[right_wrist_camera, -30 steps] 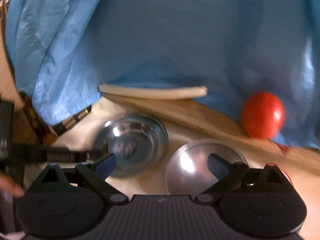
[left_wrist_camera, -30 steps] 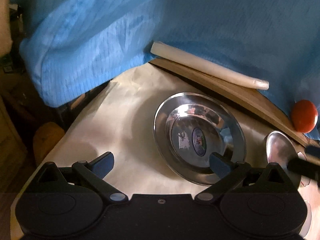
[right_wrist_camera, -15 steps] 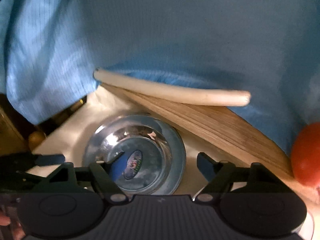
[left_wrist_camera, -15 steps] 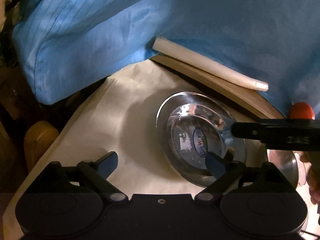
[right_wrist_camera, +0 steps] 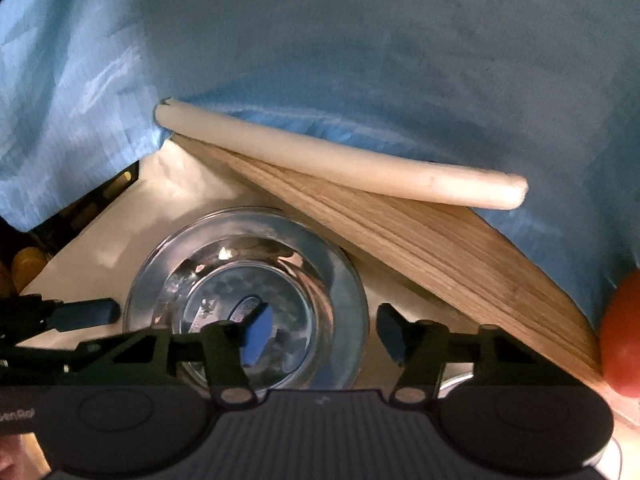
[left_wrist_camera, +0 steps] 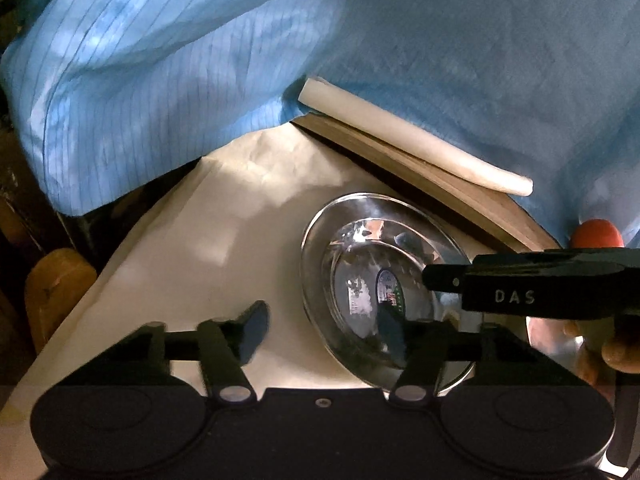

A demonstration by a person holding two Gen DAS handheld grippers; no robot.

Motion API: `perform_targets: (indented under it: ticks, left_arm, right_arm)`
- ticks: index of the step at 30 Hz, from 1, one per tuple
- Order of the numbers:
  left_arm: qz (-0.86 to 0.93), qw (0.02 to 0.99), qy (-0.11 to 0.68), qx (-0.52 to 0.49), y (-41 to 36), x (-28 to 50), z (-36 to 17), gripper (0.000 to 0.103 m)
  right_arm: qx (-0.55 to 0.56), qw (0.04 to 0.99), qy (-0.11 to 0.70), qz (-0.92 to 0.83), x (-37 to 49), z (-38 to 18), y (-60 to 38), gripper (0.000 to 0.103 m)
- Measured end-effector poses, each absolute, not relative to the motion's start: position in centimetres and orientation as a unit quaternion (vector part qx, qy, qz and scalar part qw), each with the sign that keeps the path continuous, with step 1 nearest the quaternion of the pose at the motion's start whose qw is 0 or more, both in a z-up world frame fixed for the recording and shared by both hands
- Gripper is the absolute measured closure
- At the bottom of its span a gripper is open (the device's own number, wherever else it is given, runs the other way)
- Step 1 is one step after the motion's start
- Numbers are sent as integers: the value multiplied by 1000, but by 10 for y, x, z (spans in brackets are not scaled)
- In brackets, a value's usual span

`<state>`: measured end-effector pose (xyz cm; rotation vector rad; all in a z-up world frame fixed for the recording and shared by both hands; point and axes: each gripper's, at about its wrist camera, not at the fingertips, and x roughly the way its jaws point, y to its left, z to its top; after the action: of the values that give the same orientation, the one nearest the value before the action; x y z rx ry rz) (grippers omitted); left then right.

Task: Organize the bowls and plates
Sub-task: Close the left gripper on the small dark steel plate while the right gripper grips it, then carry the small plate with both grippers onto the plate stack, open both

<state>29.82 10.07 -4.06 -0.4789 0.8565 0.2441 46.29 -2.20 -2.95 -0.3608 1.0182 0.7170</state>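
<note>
The left wrist view shows more of the pale paper (left_wrist_camera: 192,264) on the table, all the way out to its left edge. It also shows the right claw (left_wrist_camera: 532,284) from the side, a black bar with the letters DAS, reaching in over the right part of the shiny bowl (left_wrist_camera: 360,236). Part of a hand (left_wrist_camera: 620,348) shows under that bar.

The right wrist view shows more of the wooden board (right_wrist_camera: 440,248) that leans behind the bowl (right_wrist_camera: 344,280), and the white roll (right_wrist_camera: 340,160) on top of it. Blue cloth (right_wrist_camera: 360,40) hangs behind everything. A red ball (right_wrist_camera: 622,336) sits at the far right. In the left wrist view only its top (left_wrist_camera: 596,232) peeks out.

The shiny metal bowl sits on the paper, close to the board. A second silver rim (right_wrist_camera: 456,380) peeks out low on the right in this view, behind the claw.

The left claw (left_wrist_camera: 324,334) is wide open and holds nothing. Its right finger (left_wrist_camera: 390,336) hangs over the bowl and its left finger is over bare paper.

The right claw (right_wrist_camera: 324,334) is wide open too and holds nothing. Its left finger (right_wrist_camera: 258,334) is over the inside of the bowl. Its right finger is outside the bowl. I cannot tell if any finger touches the bowl.
</note>
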Motion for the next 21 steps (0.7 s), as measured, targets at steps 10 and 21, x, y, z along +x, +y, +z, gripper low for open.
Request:
perform_targets:
  ticks: [10, 21]
  left_arm:
    - [114, 874, 418, -222, 99, 299, -42, 82]
    - [153, 864, 415, -240, 106, 283, -37, 84]
  right_arm:
    - [-188, 801, 478, 309, 461, -44, -15, 73]
    - [-177, 805, 462, 325, 434, -29, -27, 78]
